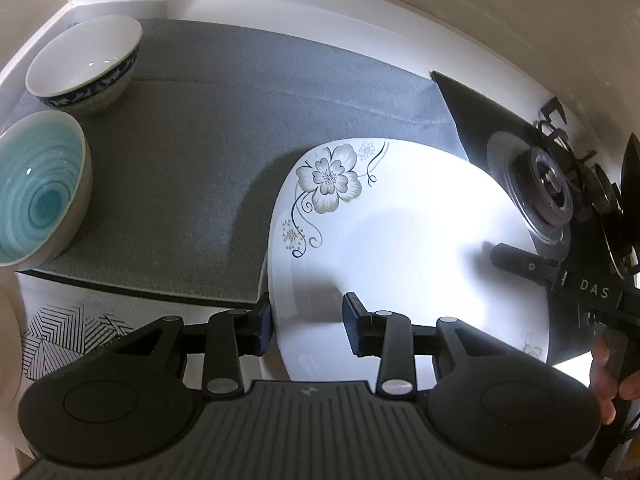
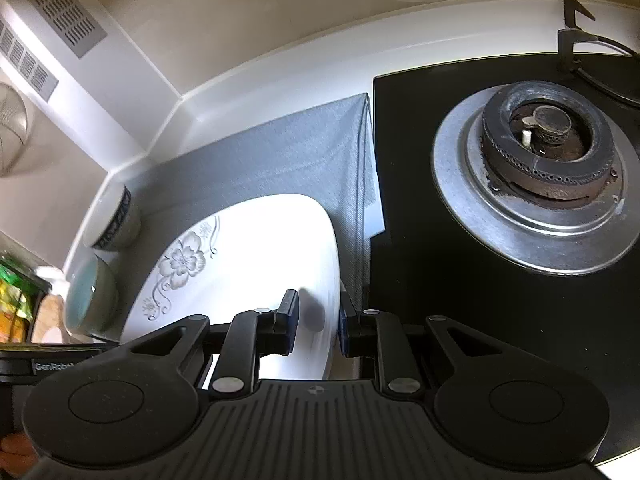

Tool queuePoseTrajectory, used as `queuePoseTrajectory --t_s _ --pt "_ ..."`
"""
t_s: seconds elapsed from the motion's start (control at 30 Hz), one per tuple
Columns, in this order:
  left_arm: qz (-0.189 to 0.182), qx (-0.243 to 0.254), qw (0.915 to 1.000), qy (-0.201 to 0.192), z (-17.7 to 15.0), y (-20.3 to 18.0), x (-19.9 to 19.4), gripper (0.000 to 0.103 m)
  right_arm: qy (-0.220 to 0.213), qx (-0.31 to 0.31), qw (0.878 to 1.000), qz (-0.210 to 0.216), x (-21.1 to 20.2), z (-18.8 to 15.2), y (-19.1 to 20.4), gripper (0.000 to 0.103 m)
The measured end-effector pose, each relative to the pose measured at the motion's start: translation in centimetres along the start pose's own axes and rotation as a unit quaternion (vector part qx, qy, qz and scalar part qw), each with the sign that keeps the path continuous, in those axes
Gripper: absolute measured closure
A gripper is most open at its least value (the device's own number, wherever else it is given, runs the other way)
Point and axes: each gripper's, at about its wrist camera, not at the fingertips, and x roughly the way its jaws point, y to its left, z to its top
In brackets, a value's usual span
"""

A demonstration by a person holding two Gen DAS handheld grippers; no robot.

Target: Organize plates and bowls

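Two grippers share one load here: we carry the large white floral plate [image 1: 400, 232] between both hands, each taking an opposite rim, because a dish this broad would tip if pinched from one side only. It hangs tilted above the grey mat [image 1: 208, 120], its far edge reaching over the black gas hob [image 2: 460, 300], so we judge it is on its way down to the mat, where the other crockery is gathered.

The teal-glazed bowl [image 1: 36, 196] and the blue-patterned white bowl [image 1: 84, 64] stand upright, just beside each other at the mat's left edge. That leaves the middle of the mat bare for the plate.

Our left gripper [image 1: 308, 320] has its jaws set either side of the plate's near rim, one pad under and one over; whether they truly press we cannot tell. Our right gripper [image 2: 318, 322] stands narrower, pinching the opposite rim between its pads.
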Motion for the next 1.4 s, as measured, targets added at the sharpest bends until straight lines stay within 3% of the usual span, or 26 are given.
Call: queuePoseTrajectory --t_s 0.77,0.97,1.13,1.23,1.4 --pt "0.011 0.039 0.9992 -0.006 4.0 -0.5 3.8 0.063 0.001 -0.116 0.99 -0.076 0.0 -2.6 2.4 0.073" --pt "0.016 0.051 0.9983 -0.024 3.1 -0.2 1.4 0.062 0.006 -0.135 0.987 -0.082 0.1 -2.6 3.0 0.073" --pt "0.018 0.043 0.9983 -0.036 2.8 -0.2 1.3 0.044 0.015 -0.127 0.989 -0.08 0.0 -2.2 3.1 0.071" --pt "0.018 0.031 0.9983 -0.046 0.5 0.4 -0.8 0.032 0.023 -0.132 0.987 -0.085 0.1 -2.1 3.5 0.07" --pt "0.026 0.02 0.9984 -0.047 0.5 0.9 -1.0 0.026 0.037 -0.14 0.985 -0.094 0.0 -2.5 4.1 0.067"
